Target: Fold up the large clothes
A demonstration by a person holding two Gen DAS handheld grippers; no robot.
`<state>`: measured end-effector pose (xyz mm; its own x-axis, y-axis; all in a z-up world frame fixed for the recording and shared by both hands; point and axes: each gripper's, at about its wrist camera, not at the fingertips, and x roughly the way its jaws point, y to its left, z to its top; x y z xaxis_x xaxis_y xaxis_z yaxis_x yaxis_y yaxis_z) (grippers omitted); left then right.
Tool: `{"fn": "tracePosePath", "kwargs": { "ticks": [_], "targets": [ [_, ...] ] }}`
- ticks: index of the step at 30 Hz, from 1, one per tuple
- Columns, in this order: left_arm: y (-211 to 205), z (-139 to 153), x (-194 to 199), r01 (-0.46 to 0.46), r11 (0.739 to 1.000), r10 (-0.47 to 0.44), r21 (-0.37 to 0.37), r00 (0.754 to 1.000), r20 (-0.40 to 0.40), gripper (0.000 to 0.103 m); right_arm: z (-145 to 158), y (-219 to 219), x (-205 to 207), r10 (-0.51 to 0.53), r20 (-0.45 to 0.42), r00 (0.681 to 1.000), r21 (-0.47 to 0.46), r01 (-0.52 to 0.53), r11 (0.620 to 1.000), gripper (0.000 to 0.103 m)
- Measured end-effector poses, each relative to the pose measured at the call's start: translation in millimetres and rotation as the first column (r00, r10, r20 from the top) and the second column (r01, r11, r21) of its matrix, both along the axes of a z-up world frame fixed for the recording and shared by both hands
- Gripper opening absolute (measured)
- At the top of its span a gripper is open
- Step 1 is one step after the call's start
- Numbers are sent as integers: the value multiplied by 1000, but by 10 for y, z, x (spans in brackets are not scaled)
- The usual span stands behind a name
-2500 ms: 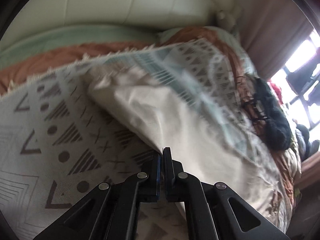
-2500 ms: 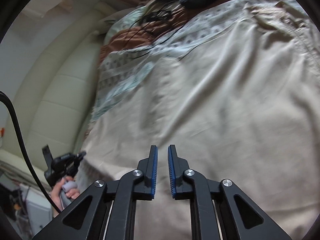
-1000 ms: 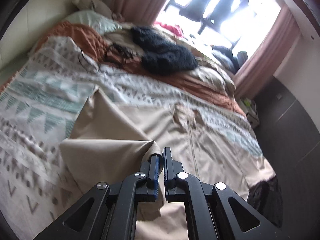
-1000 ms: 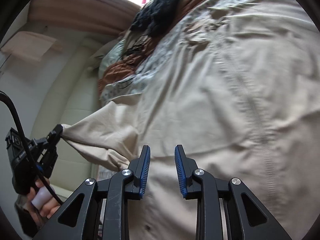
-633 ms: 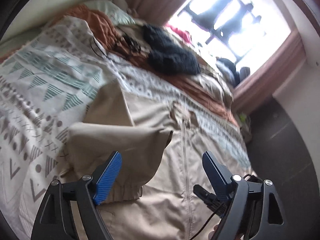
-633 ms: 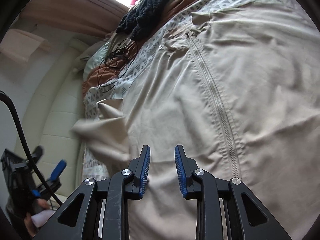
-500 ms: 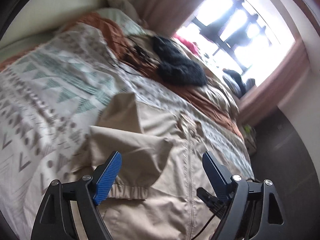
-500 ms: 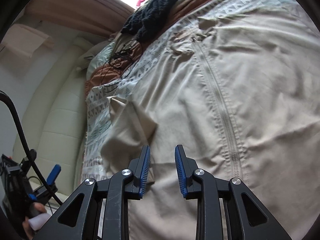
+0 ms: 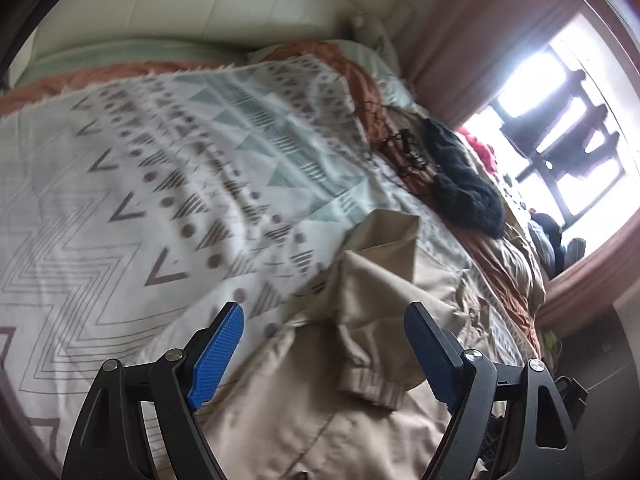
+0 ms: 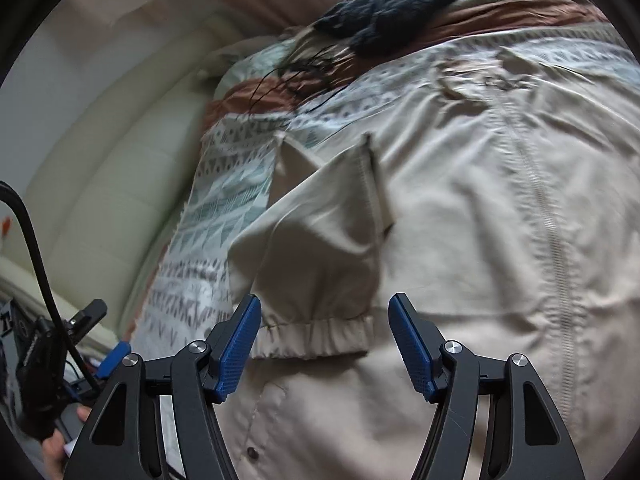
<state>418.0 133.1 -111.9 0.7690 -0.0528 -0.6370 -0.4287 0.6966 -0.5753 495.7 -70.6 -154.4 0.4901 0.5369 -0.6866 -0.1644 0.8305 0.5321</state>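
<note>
A large beige zip jacket (image 10: pixel 500 260) lies spread on the bed, its zipper (image 10: pixel 552 232) running down the middle. One sleeve (image 10: pixel 320 248) is folded inward over the body, its elastic cuff (image 10: pixel 312 340) just ahead of my right gripper (image 10: pixel 325 332), which is open and empty above it. In the left wrist view the folded sleeve (image 9: pixel 372 304) and cuff (image 9: pixel 372 390) lie between the fingers of my left gripper (image 9: pixel 323 350), open wide and empty.
A patterned white and teal blanket (image 9: pixel 140 200) covers the bed under the jacket. A black knit garment (image 9: pixel 460 184) and dark cables (image 9: pixel 404 148) lie near the rust-coloured bedding. A padded cream headboard (image 10: pixel 100 184) runs along the far side. A bright window (image 9: pixel 560 120) is at the right.
My left gripper let go of the sleeve, which now lies folded over the jacket body, and it has pulled back. My right gripper has opened wider over the cuff.
</note>
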Motion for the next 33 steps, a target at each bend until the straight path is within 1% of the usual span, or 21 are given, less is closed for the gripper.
{"fn": "tracePosePath", "kwargs": {
  "ticks": [1,3,4,5,7,12,16,20,22,24,25,26,27,28,29,31,33],
  "targets": [
    [33,-30,-15,1,1000,-1,-6,1000,-3,80,-20,83,15,19,-4,1000,-13,-19,1000,67],
    [104,-83,-38,-8,1000,8,-6,1000,-13,80,-89,289,25,83,-27,996,-32,-84,996,78],
    [124,-104,-48,-17,1000,17,-4,1000,-21,79,-112,353,14,98,-30,995,-45,-99,994,85],
    [153,-124,-55,-25,1000,25,-3,999,-28,78,-133,444,1,112,-27,993,-70,-114,991,86],
    [250,-175,-81,-44,999,44,-6,998,-40,75,-174,617,-5,139,-27,990,-121,-142,983,87],
    [541,-303,-152,-70,997,68,-31,995,-67,75,-296,929,23,172,-31,985,-232,-175,957,87],
    [734,-396,-248,-126,989,120,-73,990,-80,75,-435,1176,62,192,-33,981,-348,-191,918,87],
    [782,-426,-245,-118,988,110,-96,990,-83,75,-494,1337,47,205,-10,979,-431,-189,882,87],
    [779,-427,-228,-109,989,101,-104,991,-82,75,-543,1377,50,193,-7,981,-479,-173,861,87],
    [760,-420,-212,-92,990,84,-107,993,-80,75,-599,1386,82,182,-9,983,-504,-162,849,87],
    [748,-414,-199,-84,991,76,-106,994,-78,75,-604,1379,88,179,-2,984,-508,-155,847,82],
    [737,-407,-183,-76,992,68,-102,995,-76,75,-590,1359,87,171,9,985,-518,-142,844,65],
    [727,-404,-167,-67,993,60,-101,995,-75,75,-567,1337,91,161,22,987,-528,-125,840,54],
    [715,-402,-156,-63,993,55,-101,996,-74,75,-541,1305,113,154,26,988,-521,-118,846,27],
    [702,-401,-145,-58,993,51,-102,996,-72,75,-514,1242,137,151,21,988,-495,-121,861,11],
    [676,-413,-115,-57,993,49,-102,996,-75,75,-456,1112,161,143,7,990,-418,-127,900,11],
    [636,-443,-77,-55,993,47,-104,995,-86,75,-332,983,150,130,26,991,-382,-110,917,11]
  ]
}}
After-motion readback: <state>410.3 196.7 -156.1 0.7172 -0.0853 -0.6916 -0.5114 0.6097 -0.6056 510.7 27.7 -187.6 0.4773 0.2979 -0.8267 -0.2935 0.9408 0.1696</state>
